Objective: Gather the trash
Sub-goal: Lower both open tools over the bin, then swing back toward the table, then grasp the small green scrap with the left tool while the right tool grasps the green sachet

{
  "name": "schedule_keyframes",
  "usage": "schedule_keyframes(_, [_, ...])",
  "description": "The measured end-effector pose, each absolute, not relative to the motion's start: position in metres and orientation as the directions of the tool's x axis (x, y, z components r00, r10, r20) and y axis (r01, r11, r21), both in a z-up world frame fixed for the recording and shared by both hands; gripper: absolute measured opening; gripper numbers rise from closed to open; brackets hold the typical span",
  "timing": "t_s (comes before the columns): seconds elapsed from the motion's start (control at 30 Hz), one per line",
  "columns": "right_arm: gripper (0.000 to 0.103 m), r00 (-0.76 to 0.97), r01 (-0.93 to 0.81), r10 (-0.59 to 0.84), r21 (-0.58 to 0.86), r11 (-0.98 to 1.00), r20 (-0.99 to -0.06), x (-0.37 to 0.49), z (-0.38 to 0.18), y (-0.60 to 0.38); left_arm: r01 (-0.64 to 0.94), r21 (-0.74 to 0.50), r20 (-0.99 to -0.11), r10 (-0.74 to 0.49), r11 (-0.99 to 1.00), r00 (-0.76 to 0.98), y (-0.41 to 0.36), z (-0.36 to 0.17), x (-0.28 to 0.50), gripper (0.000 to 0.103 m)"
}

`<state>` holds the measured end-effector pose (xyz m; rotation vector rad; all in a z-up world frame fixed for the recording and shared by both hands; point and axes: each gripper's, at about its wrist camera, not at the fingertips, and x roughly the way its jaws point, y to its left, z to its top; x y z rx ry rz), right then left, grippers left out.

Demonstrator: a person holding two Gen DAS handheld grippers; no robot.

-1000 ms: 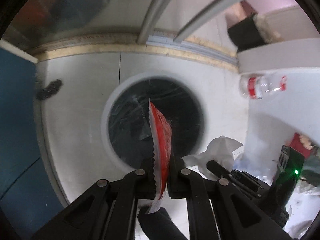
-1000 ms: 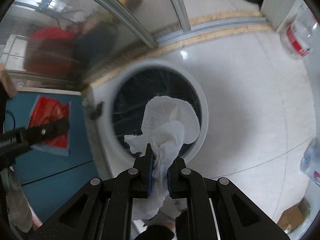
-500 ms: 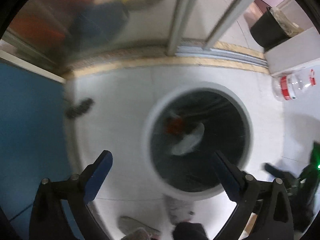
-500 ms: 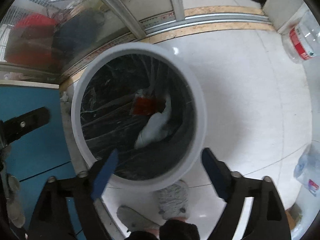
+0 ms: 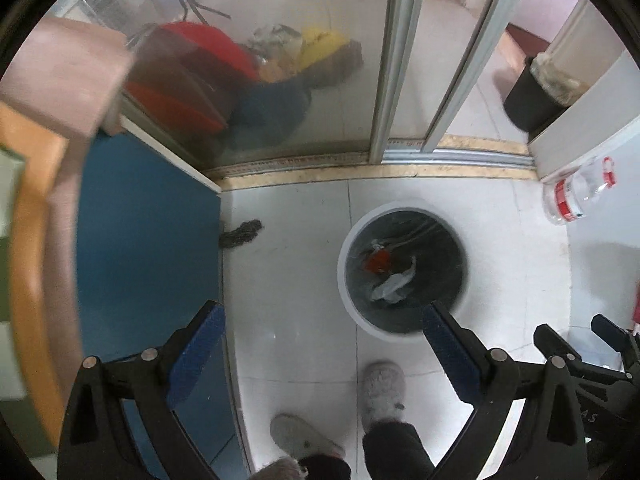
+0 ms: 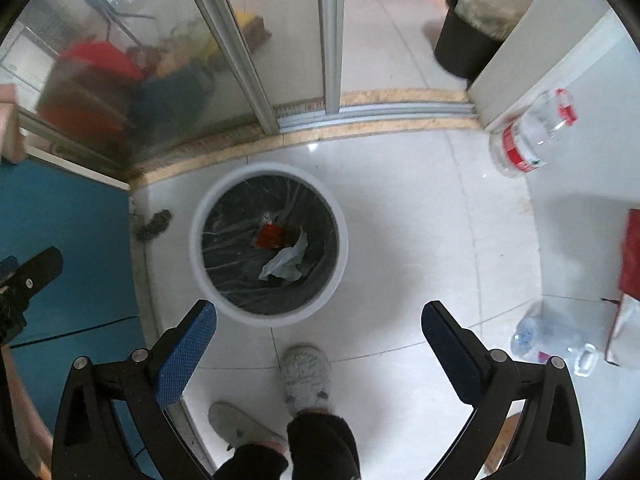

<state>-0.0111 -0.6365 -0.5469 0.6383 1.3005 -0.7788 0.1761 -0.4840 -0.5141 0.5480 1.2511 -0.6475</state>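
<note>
I see both my left gripper [image 5: 320,344] and right gripper [image 6: 319,338] spread wide and empty above the floor, and beyond them the bin [image 6: 200,216] holds the red wrapper [image 6: 269,237] touching the tissue [image 6: 285,262].

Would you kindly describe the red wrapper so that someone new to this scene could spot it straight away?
Find the round white-rimmed bin with a dark liner, standing on the pale tiled floor in front of the sliding glass door. The red wrapper lies at its bottom, beside a crumpled white tissue. It is the only red item inside the bin.
</note>
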Motion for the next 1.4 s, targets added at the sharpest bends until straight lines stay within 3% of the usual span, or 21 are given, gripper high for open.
schedule_keyframes(0.43, [0.103, 0.184, 0.798, -0.22, 0.015, 0.602, -0.958, -0.074, -0.314, -0.579, 0.718, -0.054, -0.958, -0.239, 0.694, 0.16, -0.446, -0.333, 0.11, 0.101])
schedule_keyframes(0.7, [0.103, 0.326, 0.751, -0.198, 0.126, 0.648, -0.925, -0.077, -0.217, -0.553, 0.663, -0.059, -0.918, -0.301, 0.746, 0.257, -0.413, -0.242, 0.11, 0.101])
schedule_keyframes(0.9, [0.103, 0.385, 0.661, -0.12, 0.182, 0.728, -0.915, -0.017, -0.183, -0.517, 0.503, -0.05, -0.847, -0.303, 0.863, 0.436, -0.326, -0.184, 0.166, 0.101])
schedule_keyframes(1.1, [0.103, 0.423, 0.486, -0.018, 0.21, 0.848, -0.906, 0.088, -0.162, -0.422, 0.303, 0.001, -0.859, -0.155, 0.953, 0.489, -0.186, -0.182, 0.223, 0.103])
schedule_keyframes(1.23, [0.103, 0.398, 0.352, 0.064, 0.217, 0.911, -0.915, 0.156, -0.173, -0.347, 0.125, 0.11, -0.886, 0.04, 0.986, 0.461, -0.067, -0.215, 0.251, 0.102])
schedule_keyframes(1.3, [0.103, 0.377, 0.301, 0.098, 0.222, 0.927, -0.921, 0.18, -0.183, -0.313, 0.099, 0.096, -0.91, 0.046, 0.99, 0.412, -0.027, -0.234, 0.251, 0.102])
schedule_keyframes(1.33, [0.103, 0.364, 0.275, 0.114, 0.223, 0.935, -0.924, 0.193, -0.189, -0.294, 0.091, 0.088, -0.927, 0.048, 0.992, 0.371, -0.006, -0.251, 0.251, 0.101])
schedule_keyframes(1.4, [0.103, 0.335, 0.229, 0.137, 0.222, 0.948, -0.932, 0.213, -0.201, -0.26, 0.099, 0.043, -0.953, 0.012, 0.994, 0.302, 0.021, -0.281, 0.251, 0.087])
